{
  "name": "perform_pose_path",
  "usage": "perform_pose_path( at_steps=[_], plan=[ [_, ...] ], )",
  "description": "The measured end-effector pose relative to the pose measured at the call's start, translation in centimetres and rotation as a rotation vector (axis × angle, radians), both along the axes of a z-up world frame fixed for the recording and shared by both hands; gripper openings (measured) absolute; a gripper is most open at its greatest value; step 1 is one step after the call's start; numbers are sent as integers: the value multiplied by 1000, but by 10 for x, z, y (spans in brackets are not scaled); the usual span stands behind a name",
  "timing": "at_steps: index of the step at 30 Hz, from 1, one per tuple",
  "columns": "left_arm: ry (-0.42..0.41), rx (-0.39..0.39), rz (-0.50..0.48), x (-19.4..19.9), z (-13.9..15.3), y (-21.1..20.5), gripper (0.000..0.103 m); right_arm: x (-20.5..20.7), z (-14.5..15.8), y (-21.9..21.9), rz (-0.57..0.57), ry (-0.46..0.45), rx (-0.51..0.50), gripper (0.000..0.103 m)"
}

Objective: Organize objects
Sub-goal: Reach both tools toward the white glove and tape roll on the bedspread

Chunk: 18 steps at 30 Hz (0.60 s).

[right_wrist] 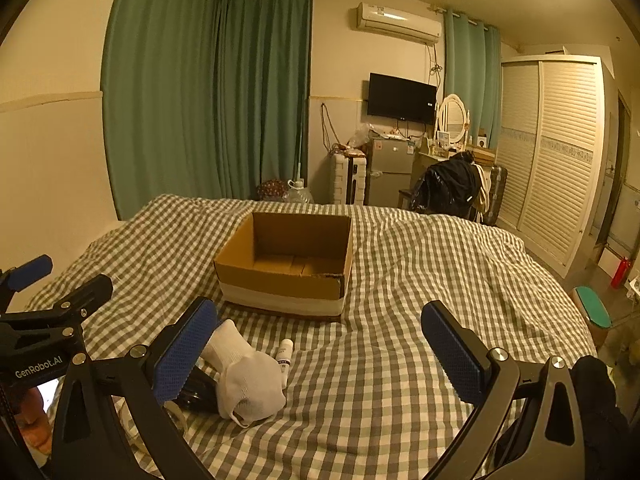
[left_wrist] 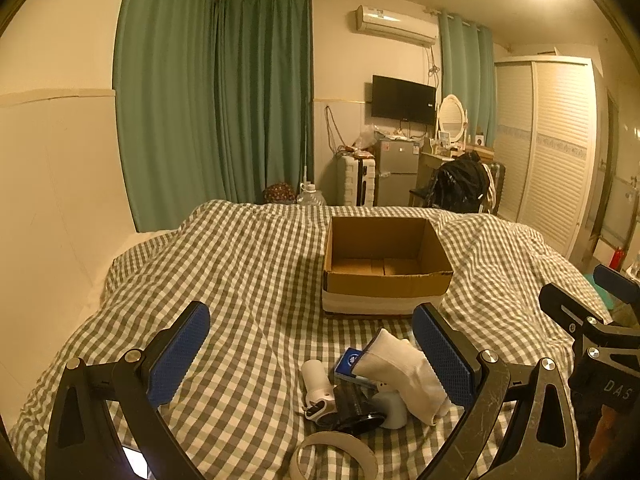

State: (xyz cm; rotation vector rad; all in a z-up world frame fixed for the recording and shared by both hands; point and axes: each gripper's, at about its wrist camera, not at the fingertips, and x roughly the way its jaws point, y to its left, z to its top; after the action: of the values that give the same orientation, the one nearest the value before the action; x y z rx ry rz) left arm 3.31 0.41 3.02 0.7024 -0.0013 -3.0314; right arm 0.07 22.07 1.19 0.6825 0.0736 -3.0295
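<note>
An open, empty cardboard box [left_wrist: 386, 268] stands on the checked bed cover; it also shows in the right wrist view [right_wrist: 286, 264]. In front of it lies a small pile: a white sock [left_wrist: 404, 368] [right_wrist: 244, 376], a blue card packet [left_wrist: 352, 362], a white tube [left_wrist: 316, 380] [right_wrist: 285, 354], a black object [left_wrist: 352, 404], a small white device [left_wrist: 390, 406] and a tape roll [left_wrist: 340, 456]. My left gripper [left_wrist: 312, 360] is open and empty above the pile. My right gripper [right_wrist: 320, 356] is open and empty, just right of the pile.
The checked bed cover [right_wrist: 400, 280] fills the foreground. Beyond the bed stand a fridge [left_wrist: 396, 172], a chair with a black jacket [left_wrist: 460, 186], a suitcase [left_wrist: 356, 180] and a white wardrobe [left_wrist: 548, 152]. A wall runs along the left; green curtains [left_wrist: 208, 100] hang behind.
</note>
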Motion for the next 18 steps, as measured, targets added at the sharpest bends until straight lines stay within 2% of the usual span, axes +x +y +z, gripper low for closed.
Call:
perform_pose_path(
  at_steps=[9,18],
  plan=[
    [31,-16,-5,13,12,4,103,9,12,-2,21,2,2,103],
    [-37,-25,7,12,2,3,103,13,12,4,14,-8,5,103]
  ],
)
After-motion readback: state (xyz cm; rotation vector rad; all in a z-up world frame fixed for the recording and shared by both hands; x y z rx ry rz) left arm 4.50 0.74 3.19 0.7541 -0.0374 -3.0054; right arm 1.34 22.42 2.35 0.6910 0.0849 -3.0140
